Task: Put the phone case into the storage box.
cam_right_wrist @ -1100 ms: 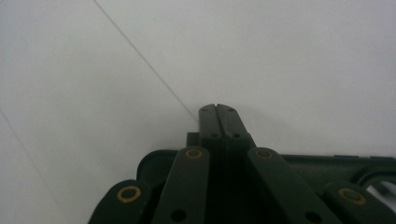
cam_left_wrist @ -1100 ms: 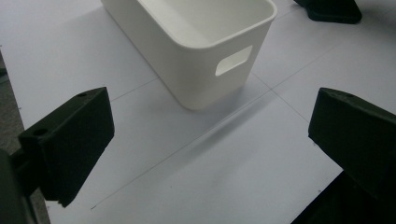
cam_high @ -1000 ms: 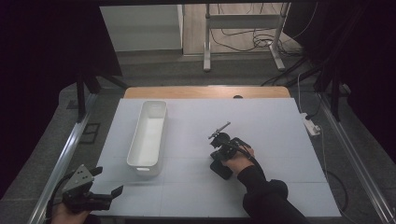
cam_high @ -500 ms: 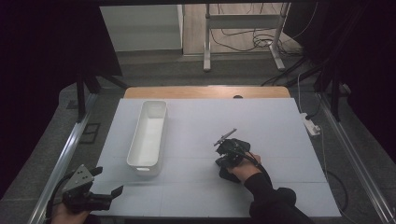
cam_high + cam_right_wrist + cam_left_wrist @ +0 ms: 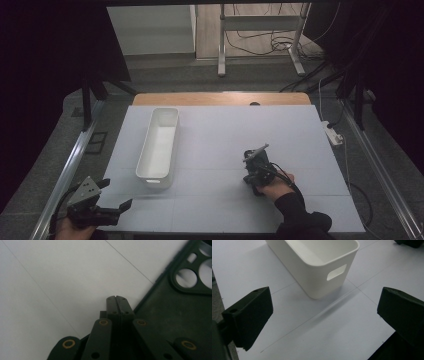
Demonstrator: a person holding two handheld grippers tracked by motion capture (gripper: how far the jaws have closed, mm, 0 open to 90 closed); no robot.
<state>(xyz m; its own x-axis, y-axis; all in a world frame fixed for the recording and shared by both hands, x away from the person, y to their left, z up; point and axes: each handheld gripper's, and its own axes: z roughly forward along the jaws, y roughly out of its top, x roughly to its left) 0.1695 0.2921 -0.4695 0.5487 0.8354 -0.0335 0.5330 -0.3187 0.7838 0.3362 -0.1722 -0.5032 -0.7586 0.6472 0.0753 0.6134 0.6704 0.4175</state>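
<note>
In left gripper view, white bin's [image 5: 317,267] handle cutout, jaws apart

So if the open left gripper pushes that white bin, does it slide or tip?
The white bin looks like thin moulded plastic and holds nothing visible, so probably light and stiff. Long, low and flat-based on the smooth table, it would likely slide, perhaps swivelling if pushed off-centre.

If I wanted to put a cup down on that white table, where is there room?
Most of the table is bare. The widest free patch lies between the white bin and the right edge, beyond the right gripper. A narrower strip runs left of the bin. The near left corner is tighter: the left gripper, jaws open, points at the bin's near end.
</note>
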